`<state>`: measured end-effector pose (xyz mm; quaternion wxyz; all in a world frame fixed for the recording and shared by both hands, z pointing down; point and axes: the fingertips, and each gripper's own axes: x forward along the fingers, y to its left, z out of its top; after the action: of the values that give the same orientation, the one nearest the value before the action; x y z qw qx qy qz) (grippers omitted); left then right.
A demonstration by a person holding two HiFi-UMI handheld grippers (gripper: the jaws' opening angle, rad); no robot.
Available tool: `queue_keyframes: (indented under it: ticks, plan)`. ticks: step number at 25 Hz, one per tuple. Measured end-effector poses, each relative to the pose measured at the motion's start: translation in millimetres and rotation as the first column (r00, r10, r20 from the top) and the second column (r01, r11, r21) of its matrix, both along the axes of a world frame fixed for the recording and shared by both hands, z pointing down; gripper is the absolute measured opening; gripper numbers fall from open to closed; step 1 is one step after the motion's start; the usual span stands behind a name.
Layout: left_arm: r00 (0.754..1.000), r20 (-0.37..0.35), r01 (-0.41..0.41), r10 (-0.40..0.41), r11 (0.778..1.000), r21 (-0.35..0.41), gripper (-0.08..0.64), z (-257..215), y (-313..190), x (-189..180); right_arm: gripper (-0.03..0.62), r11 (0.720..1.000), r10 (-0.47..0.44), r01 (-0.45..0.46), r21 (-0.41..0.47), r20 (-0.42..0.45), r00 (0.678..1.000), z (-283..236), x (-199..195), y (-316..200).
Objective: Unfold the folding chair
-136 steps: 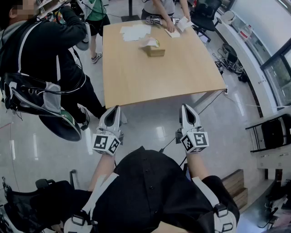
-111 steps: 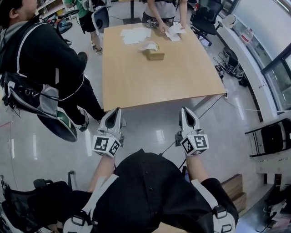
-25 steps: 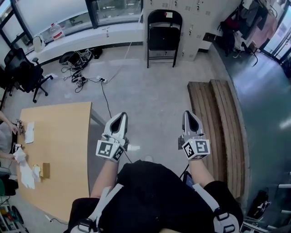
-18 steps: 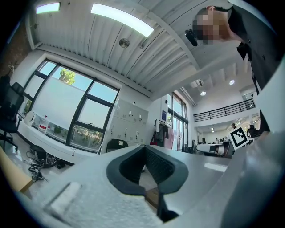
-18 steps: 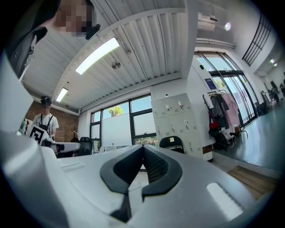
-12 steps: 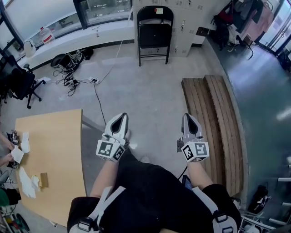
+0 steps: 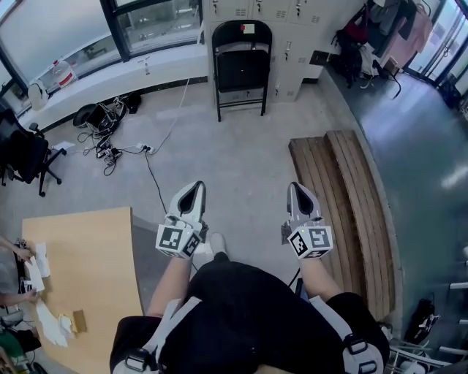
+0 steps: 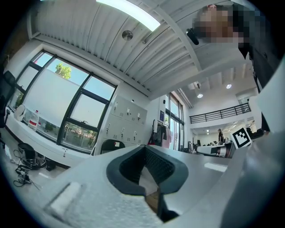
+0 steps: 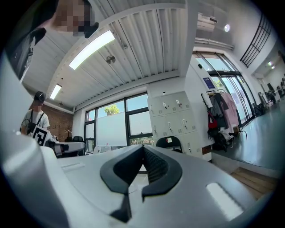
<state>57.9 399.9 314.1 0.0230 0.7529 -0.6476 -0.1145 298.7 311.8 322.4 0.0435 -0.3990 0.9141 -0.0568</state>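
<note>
A black folding chair [image 7: 241, 67] stands folded flat against the grey lockers [image 7: 252, 9] at the far end of the floor. Its rounded back also shows in the left gripper view [image 8: 111, 145] and in the right gripper view [image 9: 169, 142]. My left gripper [image 7: 194, 188] and right gripper [image 7: 297, 189] are held side by side in front of me, both pointing towards the chair and well short of it. Both are shut with nothing between their jaws, as the left gripper [image 8: 144, 148] and the right gripper [image 9: 143, 147] show in their own views.
A stack of long wooden planks [image 7: 351, 212] lies on the floor to the right. A wooden table [image 7: 80, 285] stands at the lower left, with a person's hands [image 7: 14, 256] and papers on it. Cables [image 7: 110, 142] and an office chair [image 7: 22, 157] sit by the window ledge.
The person first faced the table, then turned towards the lockers. Over the last second the chair has drawn nearer and the table has slid back to the lower left. Both grippers stay shut.
</note>
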Motion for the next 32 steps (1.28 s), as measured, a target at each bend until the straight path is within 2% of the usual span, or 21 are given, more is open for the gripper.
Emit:
queue_keyframes:
  ticks: [8, 15, 20, 26, 32]
  plan:
    - [1.000, 0.011, -0.027, 0.026, 0.999, 0.022, -0.002, -10.5, -73.7, -68.5, 0.006, 0.999, 0.020, -0.020, 0.042, 0.002, 1.000, -17.0, -69.7, -66.0]
    - [1.000, 0.011, -0.028, 0.028, 0.999, 0.023, -0.002, -9.9, -115.8, -114.2, 0.006, 0.998, 0.057, -0.057, -0.012, -0.004, 0.998, -7.7, -108.0, -115.5]
    - [1.000, -0.002, -0.021, 0.021, 1.000, 0.010, -0.002, 4.7, -139.5, -134.0, 0.006, 0.998, 0.066, -0.066, 0.003, -0.053, 0.996, 1.4, -125.3, -134.2]
    - [1.000, 0.002, -0.010, 0.010, 1.000, -0.009, -0.002, 15.0, -174.5, -155.2, 0.006, 0.998, 0.064, -0.064, -0.009, -0.045, 0.997, 11.7, -146.5, -177.6]
    - [0.999, 0.040, 0.024, -0.024, 1.000, -0.007, -0.002, 16.7, -240.7, -170.0, 0.006, 0.999, 0.043, -0.042, 0.011, -0.017, 0.999, 19.3, -162.4, -262.6]
